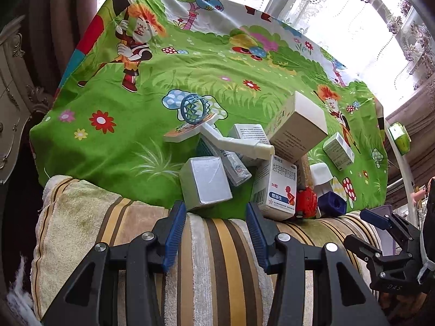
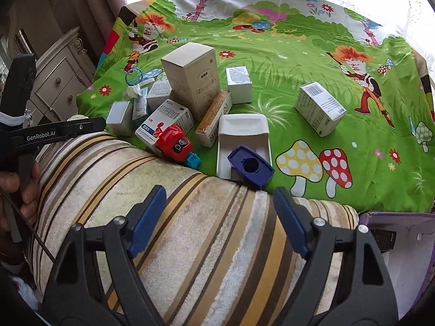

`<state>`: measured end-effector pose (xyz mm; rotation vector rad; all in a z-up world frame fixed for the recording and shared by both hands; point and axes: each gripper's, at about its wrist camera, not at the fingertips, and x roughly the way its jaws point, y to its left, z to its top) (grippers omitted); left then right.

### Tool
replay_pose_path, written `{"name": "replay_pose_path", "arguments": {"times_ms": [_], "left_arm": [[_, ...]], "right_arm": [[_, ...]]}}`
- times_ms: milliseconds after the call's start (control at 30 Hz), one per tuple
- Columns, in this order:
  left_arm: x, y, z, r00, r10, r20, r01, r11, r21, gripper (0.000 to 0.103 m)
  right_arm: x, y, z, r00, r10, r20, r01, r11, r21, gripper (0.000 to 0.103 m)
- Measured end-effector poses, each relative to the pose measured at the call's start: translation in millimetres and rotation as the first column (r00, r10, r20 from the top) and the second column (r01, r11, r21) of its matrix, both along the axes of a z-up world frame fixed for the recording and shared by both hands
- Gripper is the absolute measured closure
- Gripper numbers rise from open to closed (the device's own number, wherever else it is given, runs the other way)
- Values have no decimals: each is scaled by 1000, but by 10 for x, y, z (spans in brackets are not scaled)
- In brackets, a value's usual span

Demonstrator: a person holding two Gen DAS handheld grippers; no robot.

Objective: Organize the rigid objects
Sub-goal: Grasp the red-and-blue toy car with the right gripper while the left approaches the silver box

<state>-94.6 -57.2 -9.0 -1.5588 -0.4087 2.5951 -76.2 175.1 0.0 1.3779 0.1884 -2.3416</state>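
Both grippers, left gripper and right gripper, gape empty over a striped cushion (boxes jumbled mid-frame).

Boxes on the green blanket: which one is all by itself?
The white cardboard box with the barcode, lying alone on the grass print near the cartoon boy; the others crowd together.

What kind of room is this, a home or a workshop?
Most likely a home, perhaps a bedroom. A cartoon-print sheet covers the surface, a striped cushion lies at its near edge, an ornate cabinet stands to the left, and lace curtains hang at the window.
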Motion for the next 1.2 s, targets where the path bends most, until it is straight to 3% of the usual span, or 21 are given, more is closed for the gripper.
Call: {"name": "replay_pose_path", "arguments": {"times_ms": [400,633,1067,1200], "left_arm": [[-126,-41,-79,999,30,19,-29,999,-34,49],[-168,-36,-133,999,26,31,-24,999,-45,48],[-219,8,-189,999,12,31,-10,997,-78,48],[-215,50,-188,1000,-16,16,18,997,-73,60]], "right_arm": [[-300,-404,-240,982,179,58,-182,982,59,46],[-424,-468,-374,962,241,129,-250,967,56,48],[-520,-535,-513,938,301,169,-313,949,47,51],[-447,-552,-481,926,344,159,-353,935,33,73]]}}
